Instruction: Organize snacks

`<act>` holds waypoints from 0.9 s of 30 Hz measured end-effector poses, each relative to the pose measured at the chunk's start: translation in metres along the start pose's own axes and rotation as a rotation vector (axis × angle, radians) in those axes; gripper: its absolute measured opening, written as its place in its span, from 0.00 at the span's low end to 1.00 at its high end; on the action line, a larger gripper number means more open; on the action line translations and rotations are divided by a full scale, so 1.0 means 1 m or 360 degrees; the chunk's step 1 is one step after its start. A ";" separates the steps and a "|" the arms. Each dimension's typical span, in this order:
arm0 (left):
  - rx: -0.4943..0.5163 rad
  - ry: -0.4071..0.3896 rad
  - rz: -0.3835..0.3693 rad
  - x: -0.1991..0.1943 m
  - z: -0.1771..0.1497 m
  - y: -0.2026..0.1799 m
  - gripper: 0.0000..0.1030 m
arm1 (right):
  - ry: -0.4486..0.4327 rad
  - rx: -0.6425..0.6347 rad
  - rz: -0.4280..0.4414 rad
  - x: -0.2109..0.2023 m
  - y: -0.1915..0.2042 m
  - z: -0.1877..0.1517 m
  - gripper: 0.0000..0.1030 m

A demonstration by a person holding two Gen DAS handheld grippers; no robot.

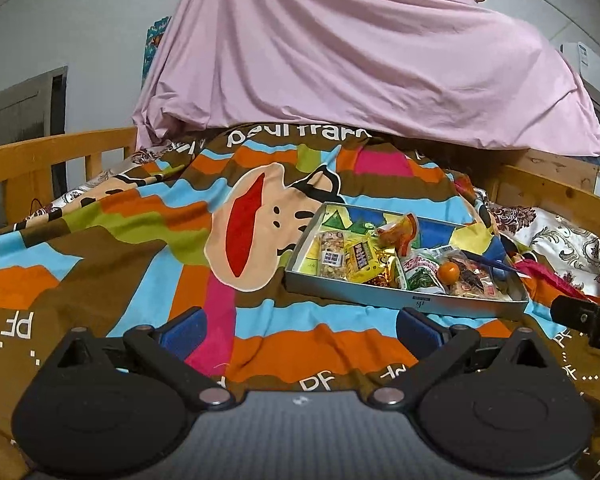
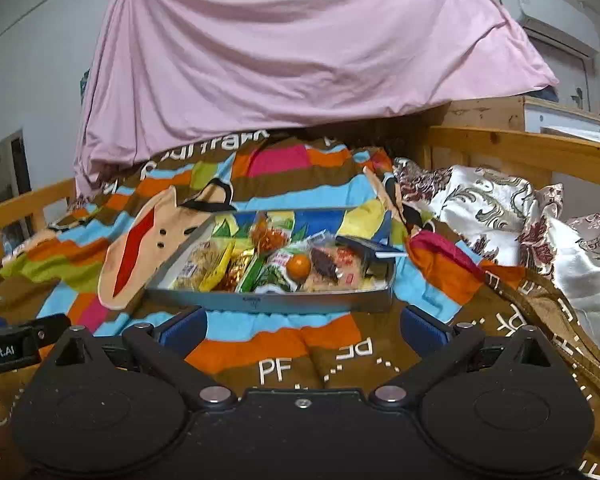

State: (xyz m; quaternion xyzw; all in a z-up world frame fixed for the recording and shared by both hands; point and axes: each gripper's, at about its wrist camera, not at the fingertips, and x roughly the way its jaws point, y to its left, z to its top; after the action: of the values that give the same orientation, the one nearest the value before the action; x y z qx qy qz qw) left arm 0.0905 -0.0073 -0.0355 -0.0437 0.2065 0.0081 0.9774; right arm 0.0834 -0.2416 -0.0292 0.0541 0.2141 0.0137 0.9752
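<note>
left gripper [image 1: 302,326]: fingers spread wide, empty
right gripper [image 2: 304,326]: fingers spread wide, empty
blanket [image 1: 112,264]: under both finger pairs
snack tray [image 2: 268,303]: just beyond right fingertips, packets inside

A striped multicoloured cartoon-monkey blanket [image 1: 140,248] covers the wooden-railed bed [image 1: 40,160], a pink draped sheet [image 1: 340,60] hangs behind, and a white floral quilt [image 2: 500,216] lies bunched beside it.

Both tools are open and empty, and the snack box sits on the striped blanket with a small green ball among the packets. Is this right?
Nearly right. The ball among the packets is orange, not green; the right wrist view shows it clearly. The rest holds: the left tool and right tool are open and empty, and the snack box sits on the striped blanket.
</note>
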 end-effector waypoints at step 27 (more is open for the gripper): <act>0.0025 0.0029 0.0000 0.001 -0.002 -0.004 1.00 | 0.0027 -0.0062 0.0017 -0.003 0.005 -0.001 0.99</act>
State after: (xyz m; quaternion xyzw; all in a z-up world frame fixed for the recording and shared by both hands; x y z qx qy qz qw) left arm 0.0906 -0.0114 -0.0374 -0.0360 0.2155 0.0060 0.9758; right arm 0.0798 -0.2368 -0.0282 0.0361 0.2218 0.0234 0.9741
